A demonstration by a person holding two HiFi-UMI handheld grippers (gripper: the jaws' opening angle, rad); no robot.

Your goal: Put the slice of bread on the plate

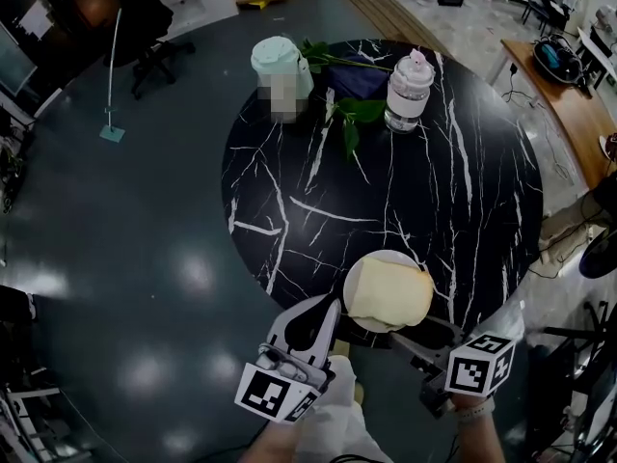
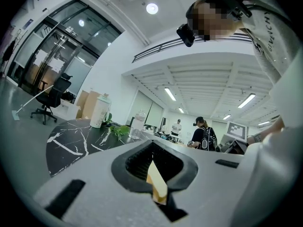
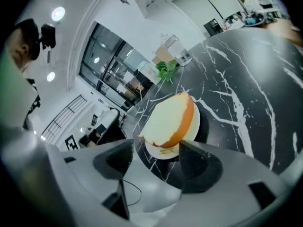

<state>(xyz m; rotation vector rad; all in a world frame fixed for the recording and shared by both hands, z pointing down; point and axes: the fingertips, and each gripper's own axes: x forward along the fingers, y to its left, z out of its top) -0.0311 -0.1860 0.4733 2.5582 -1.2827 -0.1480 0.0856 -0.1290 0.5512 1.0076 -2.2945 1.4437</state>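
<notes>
In the head view a round black marble table (image 1: 289, 162) fills the middle. A white plate (image 1: 353, 280) sits at about 5 o'clock on its top, close to the near edge, and the slice of bread (image 1: 390, 295) lies flat on it, overhanging the rim on the right. A mint-lidded cup (image 1: 280, 66) stands at 11 o'clock and a clear jar (image 1: 409, 90) at 1 o'clock, with green leaves (image 1: 352, 114) between them. The left gripper (image 1: 328, 321) is at 6 o'clock off the table edge and the right gripper (image 1: 415, 340) is just below the plate. In the left gripper view the left gripper (image 2: 154, 169) has its jaws closed together. A pale sliver shows at their seam, and what it is cannot be told. In the right gripper view the right gripper (image 3: 156, 157) has its jaws spread wide and holds nothing. The slice of bread (image 3: 165, 119) rests on the plate (image 3: 163, 151) just ahead of them at 12 o'clock, clear of both pads.
</notes>
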